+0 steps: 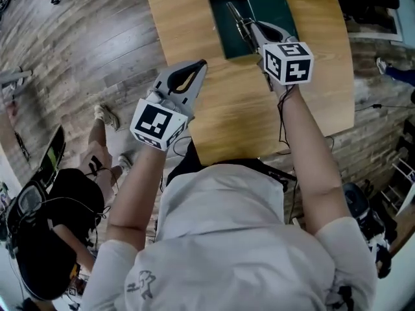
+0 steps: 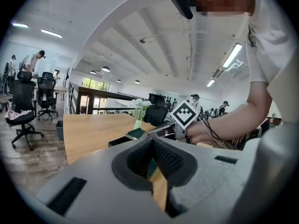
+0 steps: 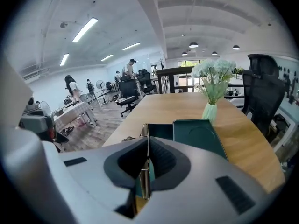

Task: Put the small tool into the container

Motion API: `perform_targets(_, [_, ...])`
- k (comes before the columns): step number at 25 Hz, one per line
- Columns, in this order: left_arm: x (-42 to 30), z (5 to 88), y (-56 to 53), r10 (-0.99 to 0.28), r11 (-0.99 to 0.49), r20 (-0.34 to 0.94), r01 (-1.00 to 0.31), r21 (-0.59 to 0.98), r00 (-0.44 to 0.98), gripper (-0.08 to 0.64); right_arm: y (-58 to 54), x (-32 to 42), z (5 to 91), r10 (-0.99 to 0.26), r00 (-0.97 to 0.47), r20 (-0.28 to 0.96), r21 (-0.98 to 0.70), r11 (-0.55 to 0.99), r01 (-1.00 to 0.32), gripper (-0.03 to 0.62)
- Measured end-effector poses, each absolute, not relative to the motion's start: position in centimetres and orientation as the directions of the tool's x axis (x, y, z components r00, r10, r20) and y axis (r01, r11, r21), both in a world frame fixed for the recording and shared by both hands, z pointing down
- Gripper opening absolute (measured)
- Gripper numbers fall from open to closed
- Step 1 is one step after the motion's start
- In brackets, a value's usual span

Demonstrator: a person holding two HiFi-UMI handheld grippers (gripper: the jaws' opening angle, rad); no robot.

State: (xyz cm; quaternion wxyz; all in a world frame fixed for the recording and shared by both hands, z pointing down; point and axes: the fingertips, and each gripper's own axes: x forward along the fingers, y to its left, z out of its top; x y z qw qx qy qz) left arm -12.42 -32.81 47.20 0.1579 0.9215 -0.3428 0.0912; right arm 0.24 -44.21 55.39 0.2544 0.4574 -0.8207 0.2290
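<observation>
The wooden table [image 1: 214, 115] carries, at its far end, an open dark green container [image 1: 222, 39] with its lid [image 1: 275, 5] folded out flat beside it (a vase of flowers [image 3: 210, 110] stands further back, clear of the work). The left gripper [image 1: 200, 65] hovers over the table's near left edge, well apart from the container; its jaws are closed tip to tip with nothing between them [image 2: 152, 140]. The right gripper [image 1: 248, 30] is over the container's near edge, jaws clamped on the small tool [image 1: 233, 13], a thin metal piece that projects forward over the open tray [image 3: 161, 131]. Whether the tool's tip touches the tray floor cannot be determined. Assessment: the step in hand is placement, with the carry apparently complete and the release not yet made. The next move calls for lowering the tool [image 3: 145, 171] until it lies within the tray walls, then parting the right jaws and lifting straight clear without catching the rim.
</observation>
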Motion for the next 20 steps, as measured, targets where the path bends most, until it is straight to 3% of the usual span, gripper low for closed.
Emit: perform_targets(20, [-12.7, 50.9, -34.7, -0.595, -0.694, 0.311, -0.669, 0.266, 0.741, 0.005, -48.3, 0.4, 62.3, -0.577, -0.315, 0.753, -0.124, 0.346, -0.93, 0.026])
